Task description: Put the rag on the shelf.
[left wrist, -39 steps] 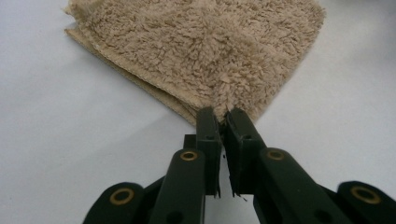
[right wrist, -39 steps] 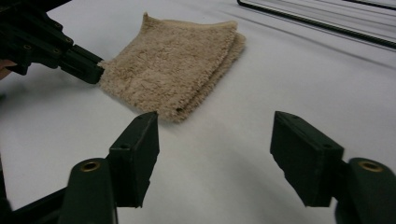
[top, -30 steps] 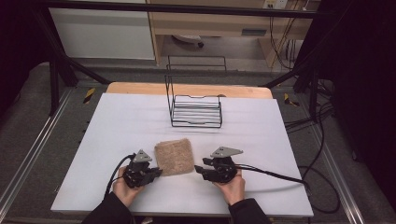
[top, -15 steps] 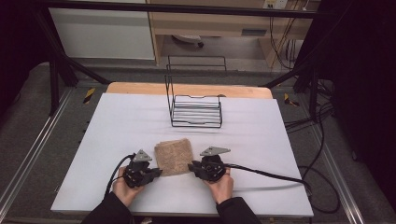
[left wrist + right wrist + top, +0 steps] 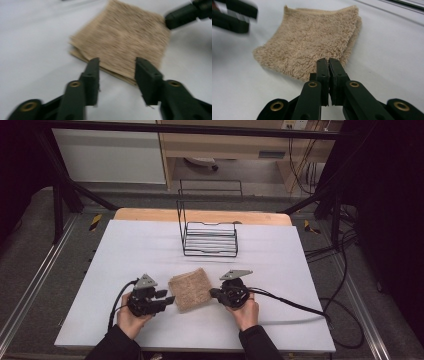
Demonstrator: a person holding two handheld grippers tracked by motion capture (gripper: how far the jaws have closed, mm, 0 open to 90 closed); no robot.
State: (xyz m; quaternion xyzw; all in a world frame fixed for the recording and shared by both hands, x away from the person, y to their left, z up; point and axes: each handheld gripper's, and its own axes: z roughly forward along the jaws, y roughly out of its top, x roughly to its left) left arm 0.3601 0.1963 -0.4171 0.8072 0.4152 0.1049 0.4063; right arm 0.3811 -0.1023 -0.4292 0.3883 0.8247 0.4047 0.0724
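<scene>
Towel (image 5: 190, 289) folded, unlabelled; left tongs (image 5: 116, 72) just opened, empty; right tongs (image 5: 328, 65) closed at edge.

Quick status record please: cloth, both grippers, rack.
cloth: folded tan towel, flat on white table
left gripper: open, jaws just been opening, astride the towel's near edge, not pressing it
right gripper: shut, jaws just been closing, tips at the towel's edge; grip on it unclear
rack: black wire rack, farther back, empty

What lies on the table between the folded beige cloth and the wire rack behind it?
Nothing: in the high view the stretch of white table between the folded beige cloth and the wire rack is bare.
</scene>
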